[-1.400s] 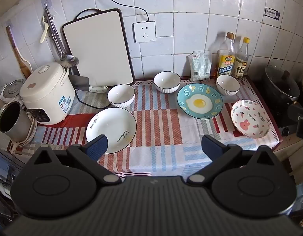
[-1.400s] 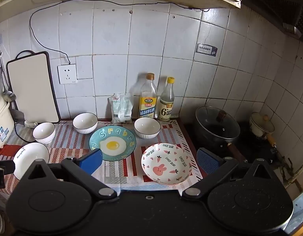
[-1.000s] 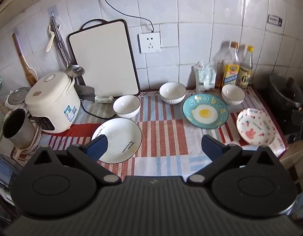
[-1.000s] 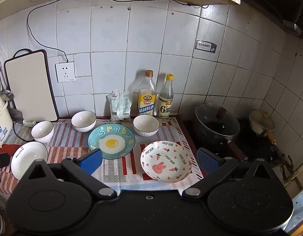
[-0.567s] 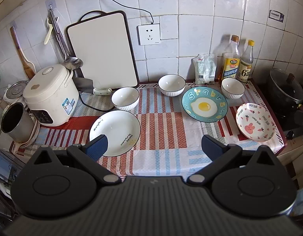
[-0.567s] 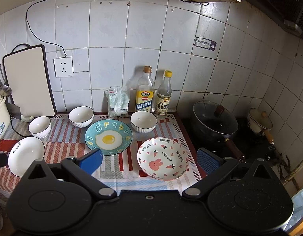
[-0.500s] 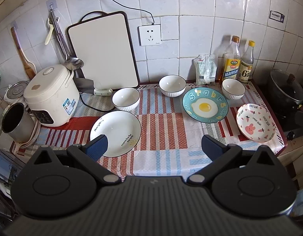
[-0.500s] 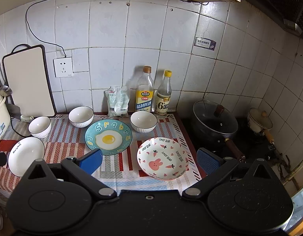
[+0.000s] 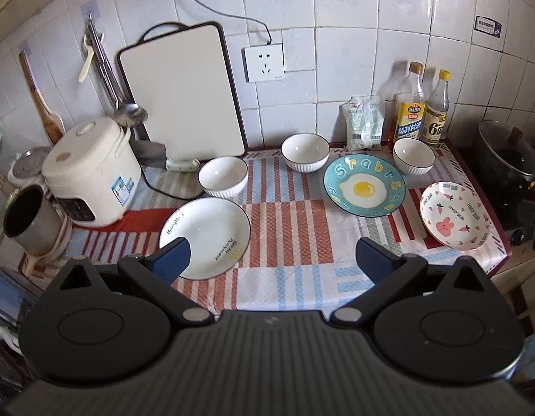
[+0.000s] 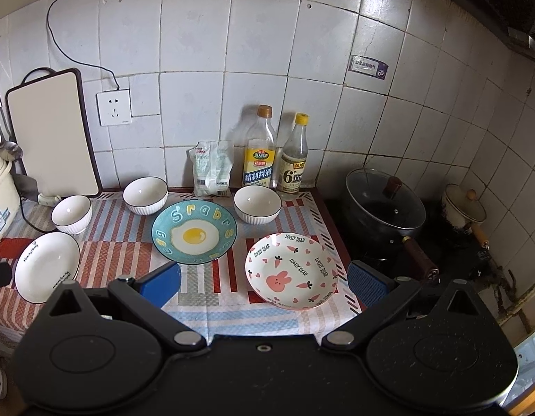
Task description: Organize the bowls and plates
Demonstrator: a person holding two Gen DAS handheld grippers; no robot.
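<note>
White china ran along the striped cloth point(image 9: 288, 222): a white plate point(image 9: 205, 237), three bowls point(image 9: 304, 152), an egg plate point(image 9: 364, 189), a rabbit plate point(image 10: 291, 270). Left gripper point(image 9: 271, 260) and right gripper point(image 10: 264, 282) hung above, fingers spread wide, holding nothing.

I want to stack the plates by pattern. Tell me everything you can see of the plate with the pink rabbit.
The rabbit plate is a shallow, glossy, ceramic-looking dish, white inside, printed with a pink rabbit face, carrots, hearts and the words "LOVELY BEAR". It is empty, lies flat and upright on the striped cloth near the counter's right edge, beside the stove, apart from the egg plate and the nearest bowl. Neither tool touches it.
</note>
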